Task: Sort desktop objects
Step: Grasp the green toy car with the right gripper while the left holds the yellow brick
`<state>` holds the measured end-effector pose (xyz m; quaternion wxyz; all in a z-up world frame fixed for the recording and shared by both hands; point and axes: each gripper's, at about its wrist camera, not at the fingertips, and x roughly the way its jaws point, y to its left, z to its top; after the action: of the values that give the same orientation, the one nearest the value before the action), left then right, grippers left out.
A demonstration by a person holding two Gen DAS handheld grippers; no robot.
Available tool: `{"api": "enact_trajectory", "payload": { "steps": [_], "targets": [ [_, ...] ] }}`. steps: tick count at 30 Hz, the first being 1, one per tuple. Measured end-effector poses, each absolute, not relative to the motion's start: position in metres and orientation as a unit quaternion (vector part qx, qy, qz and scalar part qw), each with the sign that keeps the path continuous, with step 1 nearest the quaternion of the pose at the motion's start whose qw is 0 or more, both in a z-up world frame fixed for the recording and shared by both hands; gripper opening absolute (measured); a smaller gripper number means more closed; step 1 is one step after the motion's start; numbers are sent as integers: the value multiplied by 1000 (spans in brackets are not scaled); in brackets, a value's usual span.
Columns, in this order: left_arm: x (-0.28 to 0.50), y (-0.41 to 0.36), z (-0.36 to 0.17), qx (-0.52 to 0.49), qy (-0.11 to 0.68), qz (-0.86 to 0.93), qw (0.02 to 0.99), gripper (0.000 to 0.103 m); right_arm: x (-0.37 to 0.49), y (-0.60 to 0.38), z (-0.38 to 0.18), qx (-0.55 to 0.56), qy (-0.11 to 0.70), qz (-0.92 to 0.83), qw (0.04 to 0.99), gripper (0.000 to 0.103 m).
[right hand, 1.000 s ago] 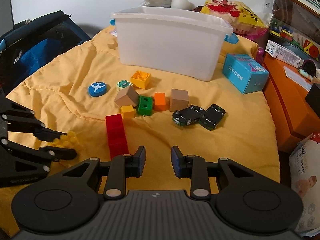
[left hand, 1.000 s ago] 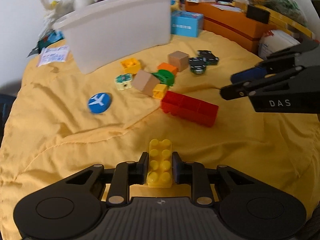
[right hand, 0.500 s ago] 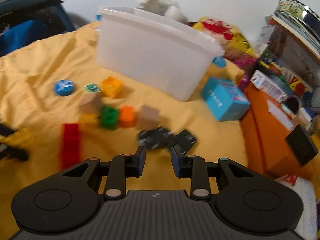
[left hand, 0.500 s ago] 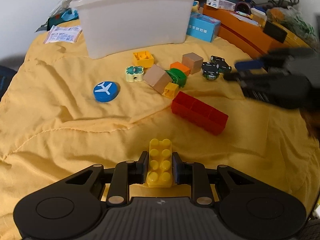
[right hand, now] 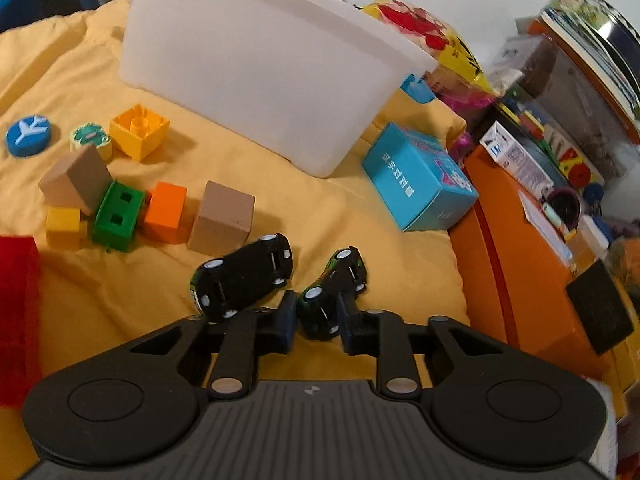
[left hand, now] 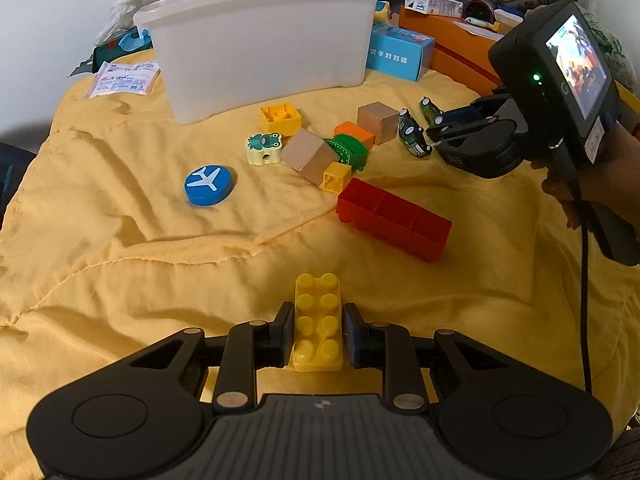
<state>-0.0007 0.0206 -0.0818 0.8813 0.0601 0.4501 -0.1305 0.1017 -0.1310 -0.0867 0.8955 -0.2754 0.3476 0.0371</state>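
My left gripper point(left hand: 318, 330) is shut on a yellow studded brick point(left hand: 318, 320), held just above the yellow cloth. My right gripper point(right hand: 316, 320) is open, its jaws either side of a small black-green toy car point(right hand: 332, 292) lying on its side; a second black toy car point(right hand: 244, 276) lies just left of it. The right gripper also shows in the left wrist view point(left hand: 436, 136), beside the cars point(left hand: 412, 134). A white plastic bin point(left hand: 260, 40) stands at the back, also in the right wrist view point(right hand: 260, 68).
Loose on the cloth: a long red brick point(left hand: 394, 218), blue airplane disc point(left hand: 209, 185), frog eraser point(left hand: 263, 147), hollow yellow brick point(left hand: 280, 118), two tan cubes point(right hand: 222, 218), green point(right hand: 118, 216) and orange blocks point(right hand: 165, 212). A teal box point(right hand: 420, 178) and orange crate point(right hand: 520, 264) stand right.
My right gripper has moved forward and down to the toy cars, and one car now lies between its jaws. My left gripper has kept hold of the yellow brick and turned slightly.
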Motion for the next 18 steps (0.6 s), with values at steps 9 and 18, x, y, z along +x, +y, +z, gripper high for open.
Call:
{"api": "enact_trajectory", "payload": {
  "steps": [9, 18],
  "targets": [
    [-1, 20, -82, 64, 448, -133, 882, 28, 101, -160, -79, -193, 369, 42, 908, 14],
    [-4, 20, -83, 65, 440, -133, 886, 28, 41, -191, -25, 39, 427, 143, 892, 14]
  ]
}}
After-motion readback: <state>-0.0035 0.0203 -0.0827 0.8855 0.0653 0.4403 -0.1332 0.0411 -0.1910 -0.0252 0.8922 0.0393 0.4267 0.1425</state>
